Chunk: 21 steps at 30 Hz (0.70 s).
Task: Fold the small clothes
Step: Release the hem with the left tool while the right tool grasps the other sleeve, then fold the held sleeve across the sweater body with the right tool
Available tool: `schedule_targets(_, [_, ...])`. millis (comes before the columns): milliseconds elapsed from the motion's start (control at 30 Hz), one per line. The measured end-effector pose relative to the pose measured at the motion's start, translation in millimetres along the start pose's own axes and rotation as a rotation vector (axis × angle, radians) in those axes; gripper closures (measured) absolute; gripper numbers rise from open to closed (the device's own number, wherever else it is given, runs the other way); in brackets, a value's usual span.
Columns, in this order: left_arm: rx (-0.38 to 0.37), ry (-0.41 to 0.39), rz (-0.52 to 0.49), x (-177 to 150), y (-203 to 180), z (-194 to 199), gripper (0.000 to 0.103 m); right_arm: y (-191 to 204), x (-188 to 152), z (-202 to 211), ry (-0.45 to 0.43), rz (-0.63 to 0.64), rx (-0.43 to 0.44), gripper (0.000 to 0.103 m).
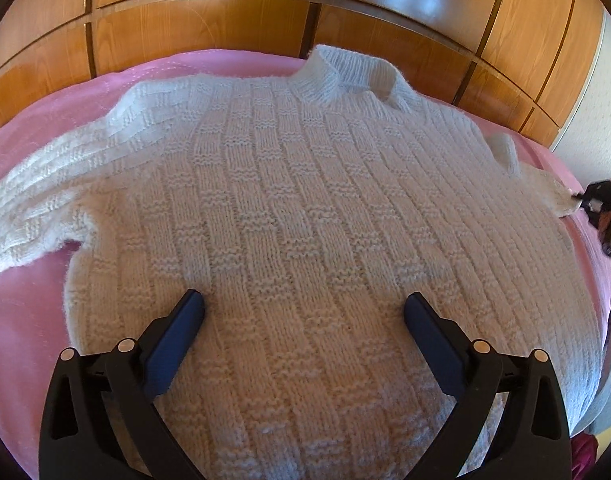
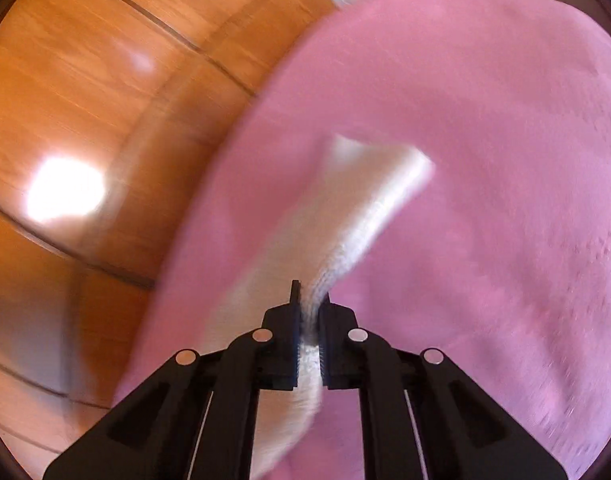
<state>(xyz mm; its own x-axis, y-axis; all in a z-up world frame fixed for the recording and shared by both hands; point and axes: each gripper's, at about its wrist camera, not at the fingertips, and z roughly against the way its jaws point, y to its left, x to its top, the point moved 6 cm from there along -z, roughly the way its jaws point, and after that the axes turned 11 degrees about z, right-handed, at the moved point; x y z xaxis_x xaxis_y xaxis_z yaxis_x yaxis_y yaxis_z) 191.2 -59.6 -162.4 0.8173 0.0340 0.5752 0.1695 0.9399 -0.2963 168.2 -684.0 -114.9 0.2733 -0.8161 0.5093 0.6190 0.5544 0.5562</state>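
Note:
A white knitted sweater point(image 1: 305, 200) lies flat on a pink bed cover point(image 1: 29, 312), collar point(image 1: 345, 76) at the far side. Its left sleeve point(image 1: 37, 200) stretches out to the left. My left gripper point(image 1: 304, 306) is open and empty, its fingers resting over the lower middle of the sweater body. My right gripper point(image 2: 310, 312) is shut on the right sleeve point(image 2: 365, 208), which runs away from the jaws over the pink cover; the view is motion-blurred. The right gripper also shows at the right edge of the left wrist view point(image 1: 597, 200), at the sleeve's cuff end.
A glossy wooden wardrobe point(image 1: 265, 12) stands right behind the bed and also shows in the right wrist view point(image 2: 85, 120). A white wall point(image 1: 601, 100) is at the far right. The bed edge drops off at the right.

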Motion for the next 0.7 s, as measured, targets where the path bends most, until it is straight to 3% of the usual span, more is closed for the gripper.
schedule_targets(133, [-0.004,-0.002,0.002,-0.1,0.3,0.7,0.004,76.8,-1.8,33.9,-0.023,0.161,0.175,0.097])
schedule_targets(267, [-0.01,-0.005,0.007,0.5,-0.1,0.5,0.004,165.7,-42.1,56.3,0.01,0.335,0.341,0.097])
schedule_targets(467, [-0.013,-0.004,0.012,-0.5,1.6,1.8,0.004,280.6,-164.5,47.3,0.166,0.573,0.475,0.097])
schedule_targets(600, [-0.018,0.004,0.016,0.4,2.5,2.4,0.004,330.0,-265.2,32.3,0.295,0.747,0.495,0.097])
schedule_targets(700, [-0.025,0.013,0.022,1.0,3.6,3.9,0.004,348.1,-318.7,25.6,0.374,0.84,0.506,0.092])
